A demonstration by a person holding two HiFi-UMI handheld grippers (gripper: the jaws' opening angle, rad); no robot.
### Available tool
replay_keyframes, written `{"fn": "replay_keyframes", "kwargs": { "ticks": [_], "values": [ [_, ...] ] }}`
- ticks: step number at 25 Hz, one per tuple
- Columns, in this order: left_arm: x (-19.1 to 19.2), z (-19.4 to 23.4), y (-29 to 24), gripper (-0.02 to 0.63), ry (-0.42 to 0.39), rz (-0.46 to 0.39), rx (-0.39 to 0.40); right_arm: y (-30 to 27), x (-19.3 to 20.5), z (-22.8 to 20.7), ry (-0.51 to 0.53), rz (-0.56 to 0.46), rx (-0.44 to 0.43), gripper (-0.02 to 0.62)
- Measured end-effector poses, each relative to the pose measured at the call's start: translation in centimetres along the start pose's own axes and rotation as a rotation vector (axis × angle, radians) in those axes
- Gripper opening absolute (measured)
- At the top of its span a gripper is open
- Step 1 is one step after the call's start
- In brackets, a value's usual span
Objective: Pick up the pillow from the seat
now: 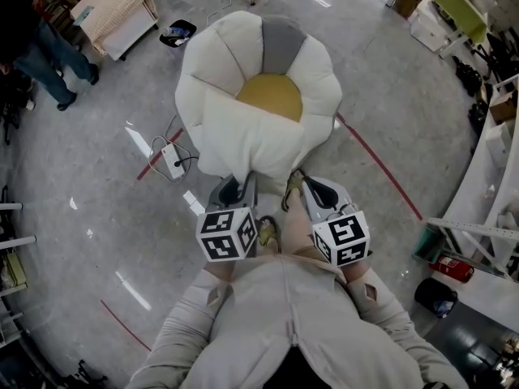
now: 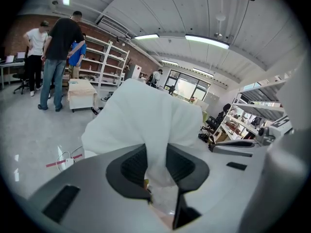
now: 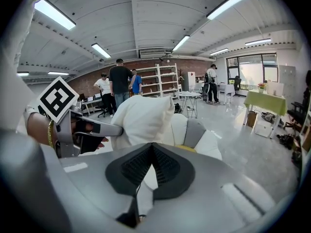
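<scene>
Two grips, one load: left hand-held gripper (image 2: 156,168) and right hand-held gripper (image 3: 151,165) each clamp a near-edge fold of plump white fabric pillow (image 1: 243,136), sharing its weight. It stands just ahead of both, over white petal-shaped armchair (image 1: 212,51). Pillow's underside hidden; clearance from round yellow seat cushion (image 1: 274,96) uncertain.

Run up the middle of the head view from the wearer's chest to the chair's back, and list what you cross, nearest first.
Beige fabric jacket → white fabric pillow → round yellow seat cushion → grey back panel of the white petal-shaped chair.
</scene>
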State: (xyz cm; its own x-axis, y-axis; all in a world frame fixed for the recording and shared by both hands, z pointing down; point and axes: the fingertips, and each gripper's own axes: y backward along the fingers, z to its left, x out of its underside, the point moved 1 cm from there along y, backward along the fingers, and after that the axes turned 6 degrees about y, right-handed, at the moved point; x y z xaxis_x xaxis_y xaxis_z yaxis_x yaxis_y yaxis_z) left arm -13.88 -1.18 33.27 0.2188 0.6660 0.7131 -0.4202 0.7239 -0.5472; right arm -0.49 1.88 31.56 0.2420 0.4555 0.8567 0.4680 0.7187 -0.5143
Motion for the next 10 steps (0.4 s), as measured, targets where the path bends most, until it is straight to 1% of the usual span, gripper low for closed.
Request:
{"fn": "replay_keyframes", "kwargs": {
  "ticks": [10],
  "values": [
    [-0.1, -1.4, -0.5, 0.1, -0.003, -0.01, 0.001, 0.8, -0.1, -1.3, 0.021, -0.009, -0.001, 0.0]
  ]
}}
